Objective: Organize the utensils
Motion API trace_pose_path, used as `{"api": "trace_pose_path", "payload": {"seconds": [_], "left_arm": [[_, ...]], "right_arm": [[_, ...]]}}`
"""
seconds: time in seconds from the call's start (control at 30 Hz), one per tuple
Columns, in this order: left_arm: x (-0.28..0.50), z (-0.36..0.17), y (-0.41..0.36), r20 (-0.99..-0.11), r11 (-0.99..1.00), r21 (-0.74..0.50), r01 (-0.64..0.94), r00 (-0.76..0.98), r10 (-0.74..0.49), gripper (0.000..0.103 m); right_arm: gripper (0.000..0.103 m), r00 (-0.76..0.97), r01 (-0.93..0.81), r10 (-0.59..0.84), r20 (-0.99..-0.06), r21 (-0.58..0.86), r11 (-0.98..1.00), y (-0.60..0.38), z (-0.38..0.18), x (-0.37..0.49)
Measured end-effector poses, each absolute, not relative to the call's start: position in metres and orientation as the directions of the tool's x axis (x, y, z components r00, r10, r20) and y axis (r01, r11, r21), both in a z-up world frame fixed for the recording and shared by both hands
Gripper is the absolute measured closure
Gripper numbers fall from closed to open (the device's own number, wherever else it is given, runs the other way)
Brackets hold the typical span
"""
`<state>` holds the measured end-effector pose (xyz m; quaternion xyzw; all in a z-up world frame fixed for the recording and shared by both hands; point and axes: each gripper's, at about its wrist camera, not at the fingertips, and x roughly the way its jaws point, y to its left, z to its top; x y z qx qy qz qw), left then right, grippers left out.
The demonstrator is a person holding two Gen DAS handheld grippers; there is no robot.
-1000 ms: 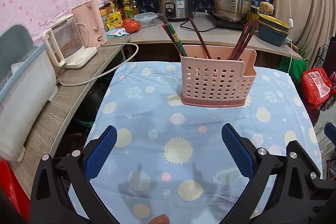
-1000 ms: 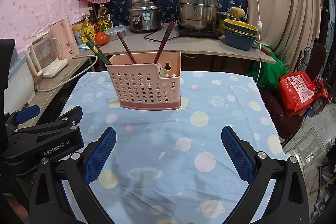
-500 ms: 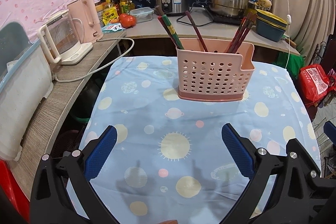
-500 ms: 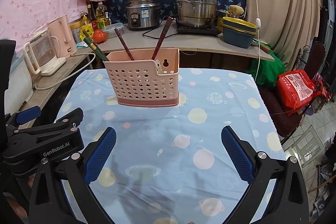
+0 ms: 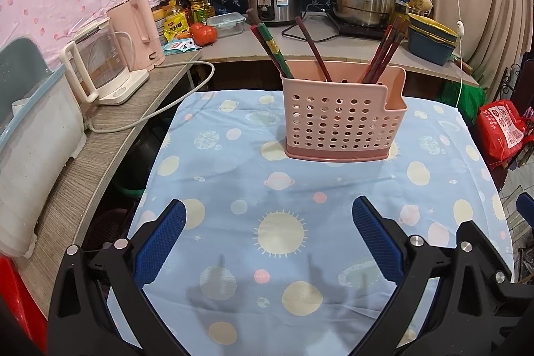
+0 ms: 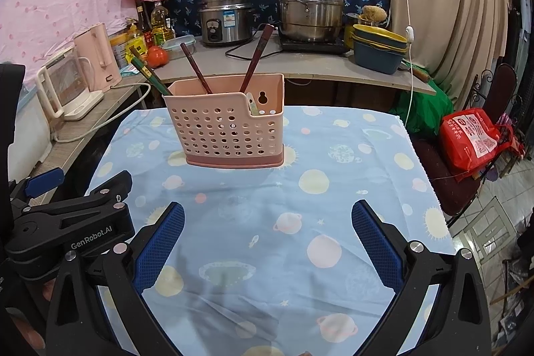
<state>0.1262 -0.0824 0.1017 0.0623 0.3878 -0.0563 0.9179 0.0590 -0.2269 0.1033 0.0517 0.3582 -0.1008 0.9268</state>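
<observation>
Both wrist views low over table, facing utensil caddy (shared); right view seemingly rightward.

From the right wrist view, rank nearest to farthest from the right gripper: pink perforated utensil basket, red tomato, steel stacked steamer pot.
1. Pink perforated utensil basket, on the tablecloth ahead of the right gripper.
2. Red tomato, counter, left.
3. Steel stacked steamer pot, counter's back, right.

Table is covered with a light blue cloth printed with suns and planets, a bit wrinkled near the front. Only thing sitting on it is a pink perforated utensil caddy, toward the far edge.
</observation>
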Motion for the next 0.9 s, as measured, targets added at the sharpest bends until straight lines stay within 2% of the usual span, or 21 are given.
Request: {"api": "trace_pose_path", "payload": {"seconds": [0.9], "left_arm": [[0.124, 0.102, -0.083, -0.707, 0.985, 0.092, 0.143, 0.706, -0.037, 0.008]], "right_arm": [[0.006, 0.72, 0.228, -0.154, -0.676, 0.021, 0.973, -0.2273, 0.1023, 0.0577]]}}
